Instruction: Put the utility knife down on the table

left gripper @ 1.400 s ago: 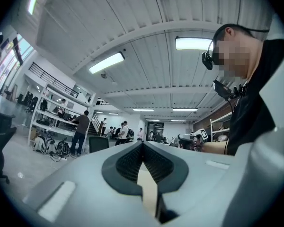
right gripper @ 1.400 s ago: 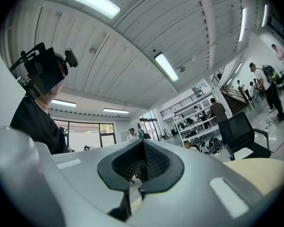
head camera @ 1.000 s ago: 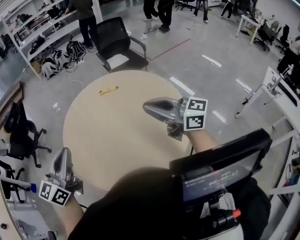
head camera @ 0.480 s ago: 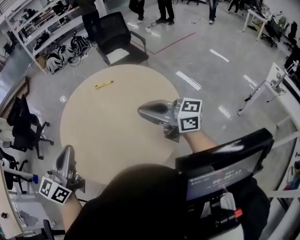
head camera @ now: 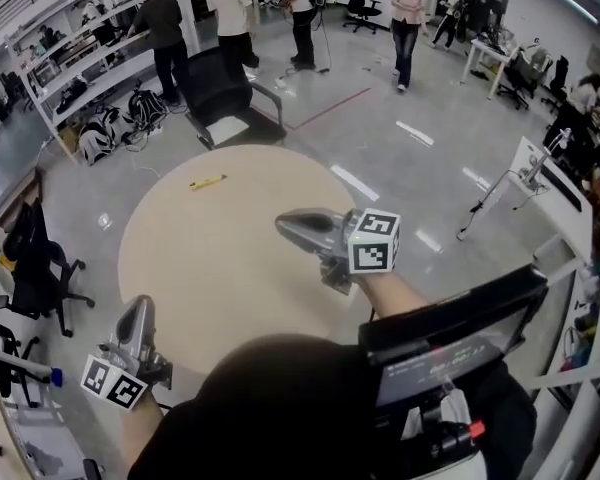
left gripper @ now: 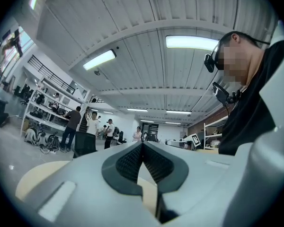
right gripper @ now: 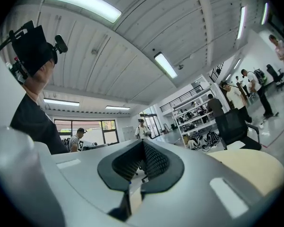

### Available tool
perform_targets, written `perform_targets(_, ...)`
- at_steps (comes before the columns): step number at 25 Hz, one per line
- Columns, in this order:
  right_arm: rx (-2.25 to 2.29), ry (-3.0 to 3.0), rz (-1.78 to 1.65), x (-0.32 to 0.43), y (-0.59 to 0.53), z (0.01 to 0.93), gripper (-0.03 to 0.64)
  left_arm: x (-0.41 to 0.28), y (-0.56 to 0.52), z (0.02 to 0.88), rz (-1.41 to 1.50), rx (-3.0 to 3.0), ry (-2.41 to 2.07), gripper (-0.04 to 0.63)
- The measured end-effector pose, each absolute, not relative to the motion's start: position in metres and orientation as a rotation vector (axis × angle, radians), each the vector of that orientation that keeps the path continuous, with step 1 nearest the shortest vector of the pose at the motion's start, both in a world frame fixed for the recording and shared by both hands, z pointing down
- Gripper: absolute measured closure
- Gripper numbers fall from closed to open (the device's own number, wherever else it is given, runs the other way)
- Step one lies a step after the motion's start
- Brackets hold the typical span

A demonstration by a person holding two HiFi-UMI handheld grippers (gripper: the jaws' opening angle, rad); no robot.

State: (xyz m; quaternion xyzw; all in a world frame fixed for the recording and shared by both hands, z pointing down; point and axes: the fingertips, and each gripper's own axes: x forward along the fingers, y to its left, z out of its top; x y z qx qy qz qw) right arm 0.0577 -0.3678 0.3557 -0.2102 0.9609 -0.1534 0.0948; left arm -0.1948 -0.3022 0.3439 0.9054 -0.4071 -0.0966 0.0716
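The yellow utility knife [head camera: 207, 181] lies flat on the round beige table [head camera: 190, 268], near its far left edge, with neither gripper touching it. My right gripper [head camera: 283, 225] hovers over the middle-right of the table, well short of the knife, pointing left. Its jaws are shut with nothing between them [right gripper: 143, 142]. My left gripper [head camera: 138, 304] is at the table's near left edge, far from the knife. It points across the table, jaws shut and empty [left gripper: 142, 144].
A black chair [head camera: 225, 93] stands just beyond the table's far edge. Another office chair [head camera: 30, 258] sits at the left. Several people stand at the back near shelves [head camera: 75, 58]. A white stand [head camera: 520, 183] is at the right.
Both grippers have shifted a little over the table, still shut and empty. The knife lies in the same spot. People in the background have walked about.
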Motion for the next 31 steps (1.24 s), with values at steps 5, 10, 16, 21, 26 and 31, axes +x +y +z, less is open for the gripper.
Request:
perform_targets(5,-0.666,2.861,-0.442,0.031,-0.369,0.353,0.603,-0.219,-0.303,0.346,-0.317,2.724,-1.199,0.597)
perform_targets(10,-0.691,2.894,-0.437,0.02,-0.37,0.36,0.604,-0.227,-0.302,0.35,-0.321,2.722,-1.199,0.597)
perform_targets(16,-0.697,2.891,-0.424,0.017,-0.377,0.358,0.604,-0.233,-0.308,0.348,-0.341,2.728,-1.203,0.596)
perform_targets(21,-0.682,2.906,-0.41,0.014,-0.377,0.356,0.604,-0.235,-0.306,0.352,-0.361,2.718,-1.21,0.596)
perform_targets(26,-0.666,2.915,-0.399,0.013,-0.378,0.353,0.604,-0.233,-0.307,0.351,-0.36,2.721,-1.214,0.597)
perform_targets(31,-0.656,2.925,-0.389,0.009,-0.381,0.351,0.604,-0.239,-0.31,0.348,-0.36,2.722,-1.22,0.596)
